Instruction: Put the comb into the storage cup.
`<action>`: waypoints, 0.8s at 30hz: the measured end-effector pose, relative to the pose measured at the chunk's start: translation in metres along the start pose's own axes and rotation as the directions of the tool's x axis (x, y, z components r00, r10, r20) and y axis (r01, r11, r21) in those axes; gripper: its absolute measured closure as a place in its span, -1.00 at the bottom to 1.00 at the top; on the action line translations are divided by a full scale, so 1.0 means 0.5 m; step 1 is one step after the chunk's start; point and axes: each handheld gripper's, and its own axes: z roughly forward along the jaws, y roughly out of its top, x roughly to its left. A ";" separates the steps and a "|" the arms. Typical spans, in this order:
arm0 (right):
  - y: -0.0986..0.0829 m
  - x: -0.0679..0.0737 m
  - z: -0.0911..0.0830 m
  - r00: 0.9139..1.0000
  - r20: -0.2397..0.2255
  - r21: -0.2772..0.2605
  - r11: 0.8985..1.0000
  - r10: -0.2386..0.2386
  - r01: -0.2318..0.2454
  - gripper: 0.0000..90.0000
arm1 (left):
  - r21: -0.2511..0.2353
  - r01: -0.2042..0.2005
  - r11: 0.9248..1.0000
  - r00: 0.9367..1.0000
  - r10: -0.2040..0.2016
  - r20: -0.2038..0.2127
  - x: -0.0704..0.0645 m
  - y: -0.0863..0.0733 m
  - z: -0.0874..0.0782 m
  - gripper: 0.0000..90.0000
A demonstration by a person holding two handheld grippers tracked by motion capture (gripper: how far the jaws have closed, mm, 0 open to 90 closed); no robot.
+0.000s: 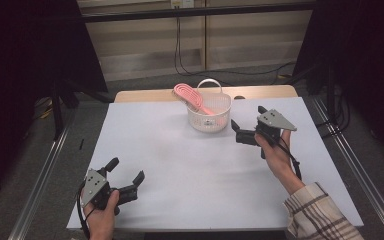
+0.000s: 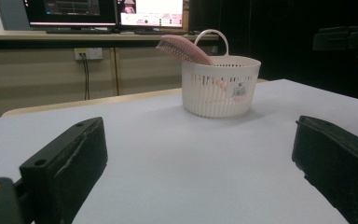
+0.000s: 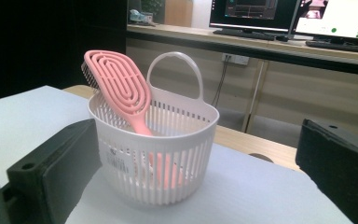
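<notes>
We have the pink plastic paddle hairbrush (image 1: 189,96) standing handle-down inside the small white slotted plastic basket (image 1: 215,119) with a hoop handle, its head leaning out over the rim on the side away from our right hand, which keeps it propped rather than lying flat. The basket sits toward the far middle of the white table (image 1: 180,165), with bare surface all round it. Our right tool (image 1: 247,125) hovers just beside the basket, its jaws spread wide and holding nothing; in the right gripper view the basket (image 3: 158,154) and brush (image 3: 121,88) sit squarely between the two black jaws, so we judge this hand is lined up either to take the basket wall or to reach for the brush. Our left tool (image 1: 127,172) rests low near the front left corner of the table, well apart from the basket, its jaws likewise wide open and empty; from there the left gripper view looks across the table at the basket (image 2: 221,86) from a distance. We read that as the left hand waiting out of the way while the right one works.
</notes>
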 end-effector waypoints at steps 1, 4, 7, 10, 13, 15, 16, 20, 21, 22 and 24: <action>-0.002 -0.002 -0.007 1.000 0.002 -0.004 1.000 0.004 -0.004 -1.00 | 0.001 -0.002 1.000 1.000 0.002 -0.003 0.000 0.000 0.000 -0.92; -0.006 -0.008 -0.021 1.000 0.005 -0.008 1.000 0.012 -0.012 -1.00 | 0.002 0.004 1.000 1.000 -0.004 0.003 -0.001 0.000 0.001 -0.92; -0.012 -0.014 -0.034 1.000 0.009 -0.008 1.000 0.018 -0.018 -1.00 | 0.002 0.005 1.000 1.000 -0.005 0.003 -0.001 0.000 0.001 -0.92; -0.015 -0.016 -0.046 1.000 0.020 -0.016 1.000 0.020 -0.019 -1.00 | 0.003 0.005 1.000 1.000 -0.005 0.002 -0.001 0.000 0.000 -0.92; -0.019 -0.021 -0.062 1.000 0.022 -0.021 1.000 0.016 -0.015 -1.00 | 0.004 0.004 1.000 1.000 -0.004 0.003 -0.001 -0.001 0.001 -0.92; -0.023 -0.024 -0.068 0.999 0.029 -0.017 1.000 0.015 -0.015 -1.00 | 0.003 0.004 1.000 1.000 -0.004 0.002 -0.001 -0.001 0.002 -0.92; -0.026 -0.025 -0.071 0.999 0.033 -0.019 1.000 0.013 -0.013 -1.00 | 0.004 0.001 1.000 1.000 -0.001 0.003 -0.001 -0.001 0.002 -0.92; -0.038 -0.026 -0.084 0.999 0.038 -0.008 1.000 0.011 -0.010 -1.00 | 0.007 0.003 1.000 1.000 -0.003 0.002 -0.001 -0.001 0.002 -0.92; -0.040 -0.027 -0.088 0.999 0.041 -0.011 1.000 0.011 -0.011 -1.00 | 0.005 0.007 1.000 1.000 -0.007 0.003 -0.001 -0.002 0.002 -0.92; -0.041 -0.027 -0.091 0.999 0.044 -0.012 1.000 0.011 -0.011 -1.00 | 0.004 0.006 1.000 1.000 -0.006 0.002 -0.001 -0.002 0.002 -0.92; -0.042 -0.029 -0.099 0.998 0.056 -0.019 1.000 0.006 -0.005 -1.00 | 0.006 0.006 1.000 1.000 -0.006 -0.001 -0.001 -0.002 0.002 -0.92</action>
